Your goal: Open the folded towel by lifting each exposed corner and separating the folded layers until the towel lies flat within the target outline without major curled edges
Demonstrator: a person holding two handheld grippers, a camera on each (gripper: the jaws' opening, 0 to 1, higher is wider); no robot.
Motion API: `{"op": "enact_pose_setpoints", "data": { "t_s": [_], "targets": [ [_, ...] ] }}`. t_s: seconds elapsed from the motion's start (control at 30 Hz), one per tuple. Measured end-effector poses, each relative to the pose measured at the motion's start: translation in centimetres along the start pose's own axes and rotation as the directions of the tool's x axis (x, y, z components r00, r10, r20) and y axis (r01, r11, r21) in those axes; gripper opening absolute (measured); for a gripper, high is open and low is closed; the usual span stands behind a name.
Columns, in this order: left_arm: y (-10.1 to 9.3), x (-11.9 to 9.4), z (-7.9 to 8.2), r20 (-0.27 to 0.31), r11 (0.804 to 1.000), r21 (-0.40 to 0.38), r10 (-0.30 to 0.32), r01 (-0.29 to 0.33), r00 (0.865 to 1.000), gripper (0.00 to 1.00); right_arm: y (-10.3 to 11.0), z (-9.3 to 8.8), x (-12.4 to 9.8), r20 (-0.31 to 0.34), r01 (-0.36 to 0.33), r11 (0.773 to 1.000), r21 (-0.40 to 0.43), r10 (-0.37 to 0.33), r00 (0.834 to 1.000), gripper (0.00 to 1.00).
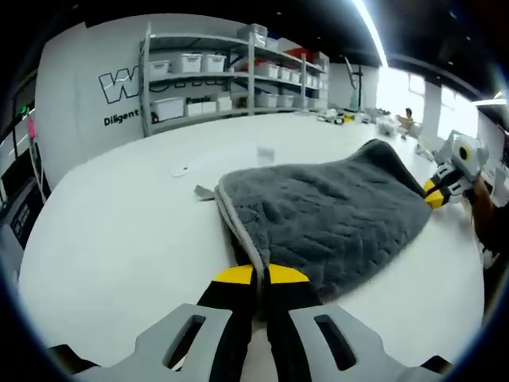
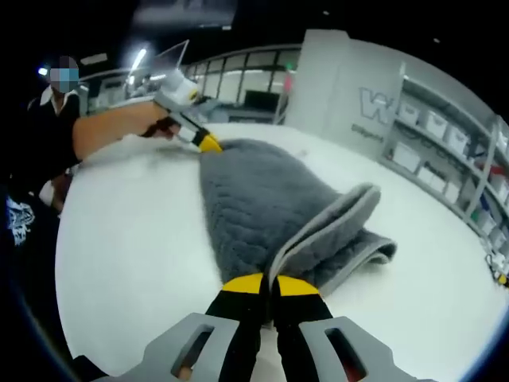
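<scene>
A grey quilted towel (image 1: 334, 211) with a paler hem lies bunched on the white table (image 1: 119, 239). In the left gripper view my left gripper (image 1: 258, 276) is shut on the towel's near hemmed edge, and my right gripper (image 1: 436, 193) pinches the far corner at the right. In the right gripper view the towel (image 2: 254, 199) shows two layers parted near me. There my right gripper (image 2: 270, 283) is shut on the hemmed corner of the upper layer, and my left gripper (image 2: 208, 144), held by a hand, grips the opposite end.
Metal shelves (image 1: 231, 72) with white bins stand behind the table, beside a wall with lettering. A small white object (image 1: 179, 170) and a small pale item (image 1: 265, 153) lie on the table beyond the towel. A person (image 2: 40, 135) stands at the table's edge.
</scene>
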State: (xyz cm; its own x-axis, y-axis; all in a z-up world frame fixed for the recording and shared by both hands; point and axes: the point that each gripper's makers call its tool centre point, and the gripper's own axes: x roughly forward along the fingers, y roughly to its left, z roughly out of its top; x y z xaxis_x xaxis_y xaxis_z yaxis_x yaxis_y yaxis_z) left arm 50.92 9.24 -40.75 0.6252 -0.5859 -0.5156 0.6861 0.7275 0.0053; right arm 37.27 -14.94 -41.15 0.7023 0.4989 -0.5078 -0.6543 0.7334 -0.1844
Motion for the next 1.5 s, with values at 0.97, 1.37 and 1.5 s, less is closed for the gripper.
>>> {"op": "enact_pose_setpoints", "data": {
  "t_s": [0.97,1.37,1.5],
  "targets": [
    [0.7,3.4,1.8,-0.135,0.988,0.154,0.022,-0.001,0.991,0.02,2.4,0.6,0.0,0.002,-0.034,0.991,-0.130,0.034,0.999,0.00],
    [0.9,4.5,2.0,-0.190,0.991,0.127,-0.018,0.043,0.982,0.02,3.9,0.8,0.0,0.017,-0.063,0.986,-0.151,0.066,0.998,0.00],
    [0.7,4.5,2.0,-0.217,0.980,0.196,0.015,0.029,0.976,0.02,4.1,0.9,0.1,0.014,-0.069,0.982,-0.178,0.073,0.997,0.00]
  ]
}}
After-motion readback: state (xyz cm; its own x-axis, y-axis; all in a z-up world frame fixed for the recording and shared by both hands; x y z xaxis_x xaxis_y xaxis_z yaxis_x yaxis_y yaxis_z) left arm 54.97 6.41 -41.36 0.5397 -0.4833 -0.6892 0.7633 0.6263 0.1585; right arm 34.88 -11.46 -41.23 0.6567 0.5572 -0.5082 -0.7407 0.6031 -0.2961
